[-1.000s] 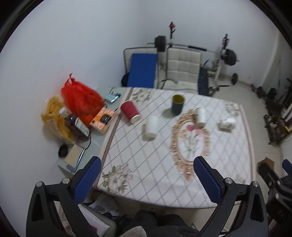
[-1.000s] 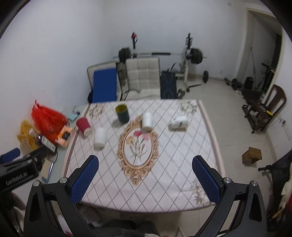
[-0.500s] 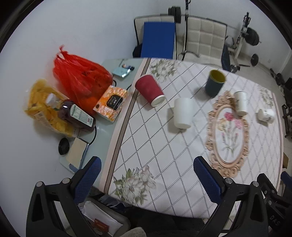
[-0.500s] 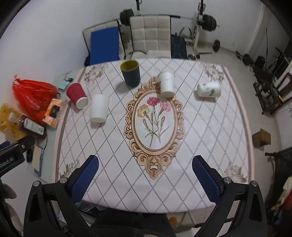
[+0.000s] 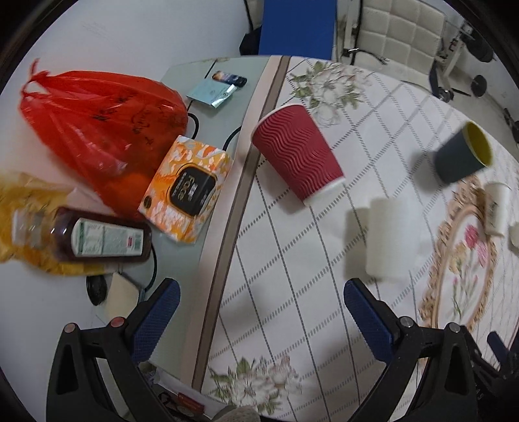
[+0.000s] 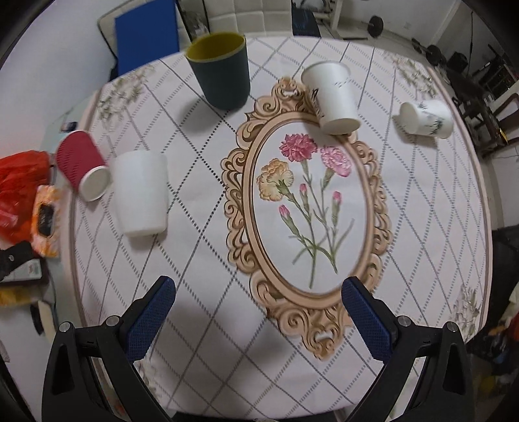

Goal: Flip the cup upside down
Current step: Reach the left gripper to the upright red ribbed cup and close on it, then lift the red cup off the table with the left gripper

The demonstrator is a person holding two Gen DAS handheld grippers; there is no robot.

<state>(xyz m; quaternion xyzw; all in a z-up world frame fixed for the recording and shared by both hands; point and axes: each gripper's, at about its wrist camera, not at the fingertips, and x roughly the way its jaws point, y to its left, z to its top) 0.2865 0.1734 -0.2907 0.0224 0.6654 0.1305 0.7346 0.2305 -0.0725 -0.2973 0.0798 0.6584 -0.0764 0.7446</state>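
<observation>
Left gripper (image 5: 258,311): fingers spread wide, nothing between them, hovering above the counter's left edge and aimed toward the red cup.
Right gripper (image 6: 258,308): also spread and empty, hanging over the lower end of the oval flower print, well apart from every cup.
Red cup (image 5: 296,154): ribbed paper, seemingly upright, its white-rimmed end toward the camera, near the left edge of the cloth; it looks like the likeliest target for the left gripper, though the task names no particular cup.
White cup (image 6: 141,193): plain, blurred, just beside the red one; whether it stands mouth up or down I cannot tell.
Dark cup (image 6: 220,71): upright, yellow inside showing, at the far side of the cloth.
Paper cup (image 6: 334,95): white, upright at the top of the oval frame.
Printed cup (image 6: 425,118): lying on its side toward the right edge.
Counter (image 6: 201,328): covered in a diamond-checked tablecloth with a carnation medallion; the cups sit well apart, probably so each can be reached alone.
Side clutter: red plastic bag (image 5: 97,130), orange tissue box (image 5: 186,198) and a dark bottle (image 5: 97,238) on the bare strip beside the cloth.
Room: white walls, a padded chair (image 5: 402,29) and gym gear behind.
</observation>
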